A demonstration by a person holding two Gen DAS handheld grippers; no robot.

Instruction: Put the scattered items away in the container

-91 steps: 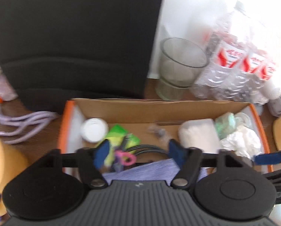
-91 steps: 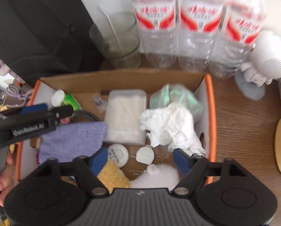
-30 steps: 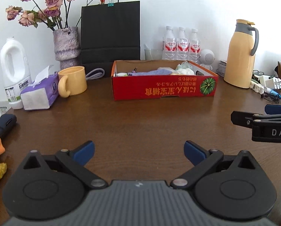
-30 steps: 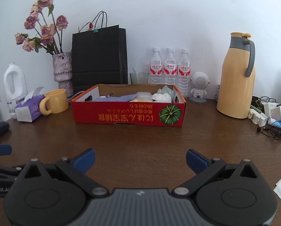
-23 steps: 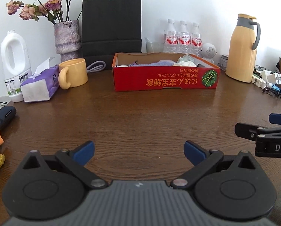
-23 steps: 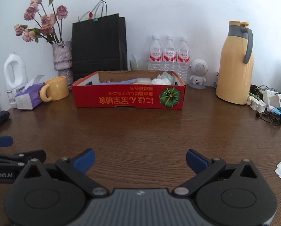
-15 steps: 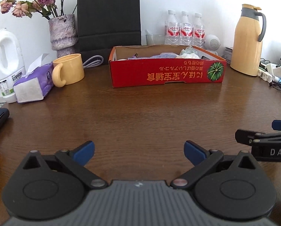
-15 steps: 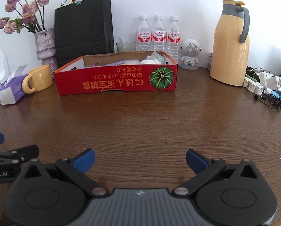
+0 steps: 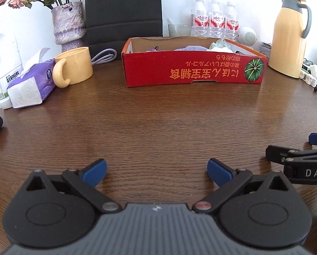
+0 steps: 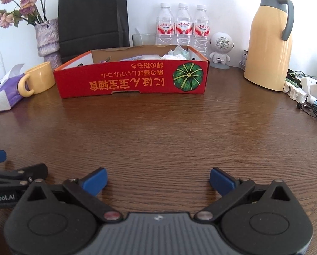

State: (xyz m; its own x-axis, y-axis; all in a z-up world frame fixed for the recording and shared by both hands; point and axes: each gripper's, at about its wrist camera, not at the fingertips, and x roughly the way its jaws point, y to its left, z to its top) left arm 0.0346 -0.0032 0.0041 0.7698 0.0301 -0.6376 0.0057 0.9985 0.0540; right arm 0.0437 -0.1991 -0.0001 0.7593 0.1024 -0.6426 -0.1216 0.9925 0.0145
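A red cardboard box (image 9: 192, 70) with a green pumpkin print stands at the far middle of the brown table; it also shows in the right wrist view (image 10: 133, 78). Inside it I see crumpled tissue (image 10: 175, 55), a purple cloth (image 9: 192, 47) and other small items, mostly hidden by the box wall. My left gripper (image 9: 157, 170) is open and empty, low over the table's near part. My right gripper (image 10: 158, 179) is open and empty, beside the left one. Each gripper shows at the edge of the other's view.
A yellow mug (image 9: 73, 69), a purple tissue pack (image 9: 30, 87), a white jug (image 9: 1, 63) and a flower vase (image 9: 69, 25) stand left. A black bag (image 9: 122, 8), water bottles (image 10: 183, 25), a white speaker (image 10: 221, 47), a yellow thermos (image 10: 269, 36) and cables (image 10: 307, 97) stand behind and right.
Both grippers drew back from over the box to low over the near table, open and empty. In the last half second the view has shifted only slightly closer to the box.
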